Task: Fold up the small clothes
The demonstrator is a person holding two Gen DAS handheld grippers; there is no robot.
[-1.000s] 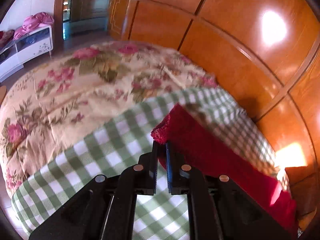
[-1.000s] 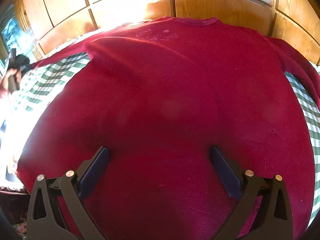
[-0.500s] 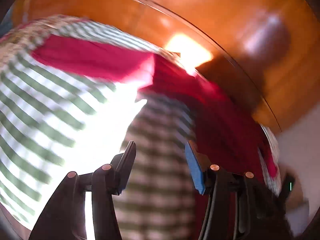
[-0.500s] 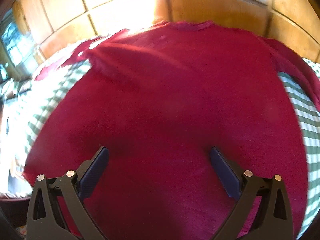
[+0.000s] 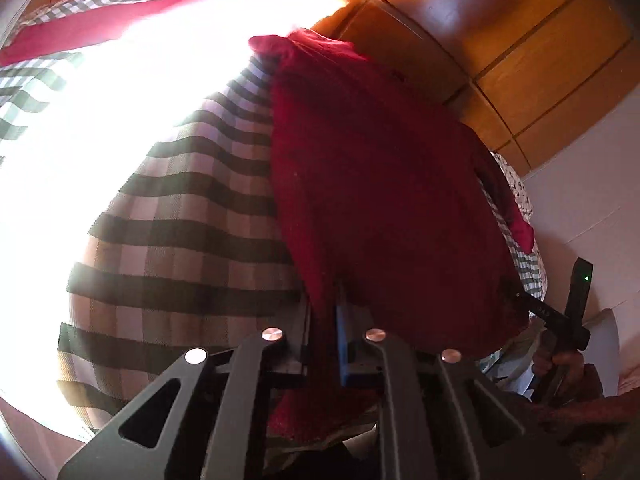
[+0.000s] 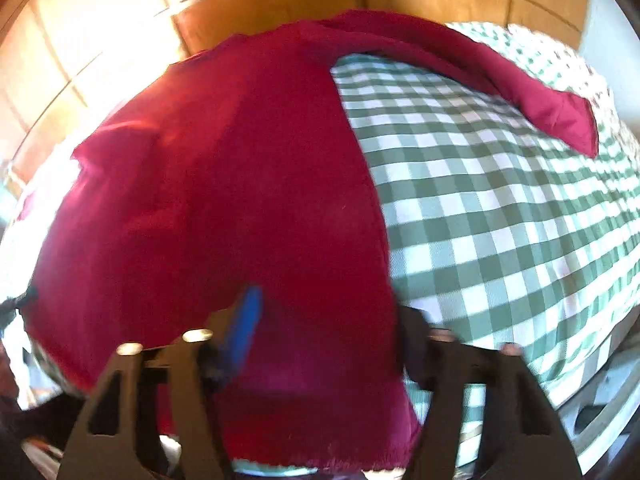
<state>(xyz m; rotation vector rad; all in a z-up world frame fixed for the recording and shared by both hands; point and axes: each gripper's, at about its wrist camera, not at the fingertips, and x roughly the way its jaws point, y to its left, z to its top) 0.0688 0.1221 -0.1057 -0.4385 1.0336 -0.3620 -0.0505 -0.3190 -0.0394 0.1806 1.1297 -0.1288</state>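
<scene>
Red garment point(image 5: 380, 200) lies spread on the green checked cloth point(image 6: 500, 208) covering the bed, near its front edge. Left gripper point(image 5: 322, 332) pinches the garment's near hem. Right gripper point(image 6: 324, 340) has just been closing, with the hem between its jaws.

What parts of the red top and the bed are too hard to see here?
- Left wrist view: the checked cloth is washed out by sun glare on its left side.
- Right wrist view: motion blur smears the red top.
- Both views: the grippers' frames hide the top's near hem.
</scene>
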